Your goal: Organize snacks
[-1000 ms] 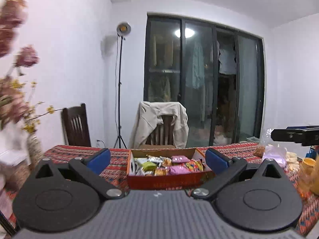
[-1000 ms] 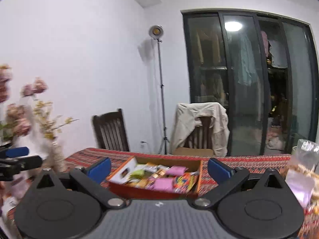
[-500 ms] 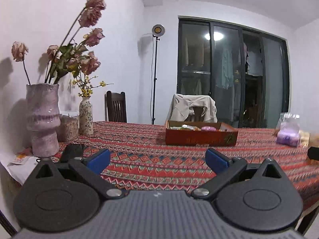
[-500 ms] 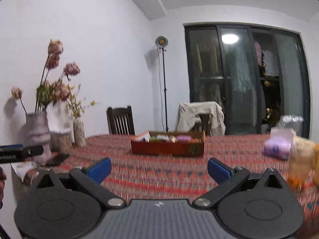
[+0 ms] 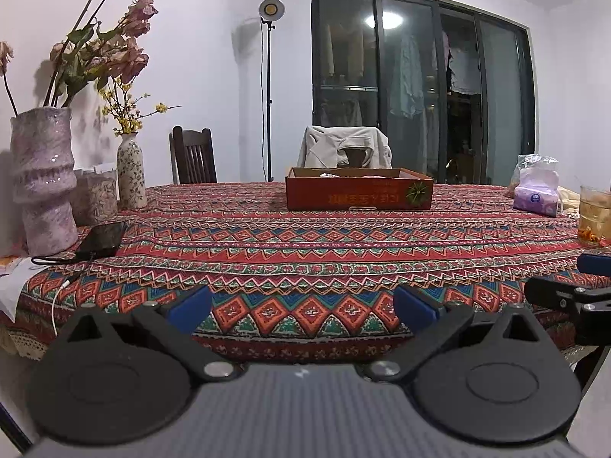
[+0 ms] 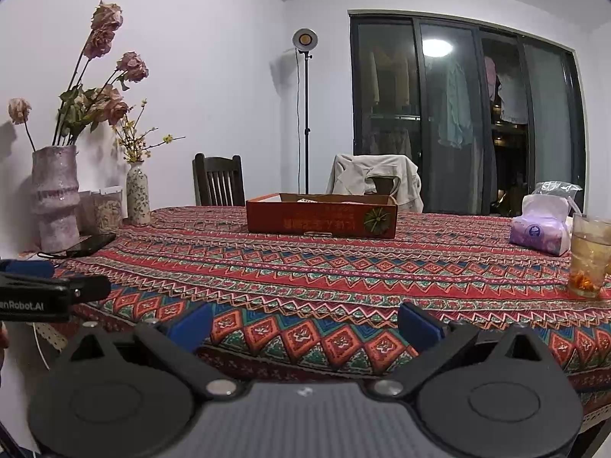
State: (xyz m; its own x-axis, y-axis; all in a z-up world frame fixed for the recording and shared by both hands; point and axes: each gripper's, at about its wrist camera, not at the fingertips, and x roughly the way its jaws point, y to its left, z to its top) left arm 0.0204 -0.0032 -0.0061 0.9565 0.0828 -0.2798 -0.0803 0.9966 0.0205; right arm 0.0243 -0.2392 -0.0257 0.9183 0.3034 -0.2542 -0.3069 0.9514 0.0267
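I am holding my left tool [image 5: 301, 307] and my right tool [image 6: 303, 322] at the near edge of the tabletop [image 5: 305, 244], both spread apart and gripping nothing. The red snack box [image 5: 359, 192] is sitting well ahead, toward the far side.

Phone [image 5: 101, 238] beside tall vase [image 5: 42, 175]; tissue pack [image 6: 538, 231] near glass [image 6: 588, 255].

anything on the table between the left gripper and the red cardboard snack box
Nothing: in the left wrist view only bare patterned tablecloth stretches from the open left gripper to the red cardboard snack box.
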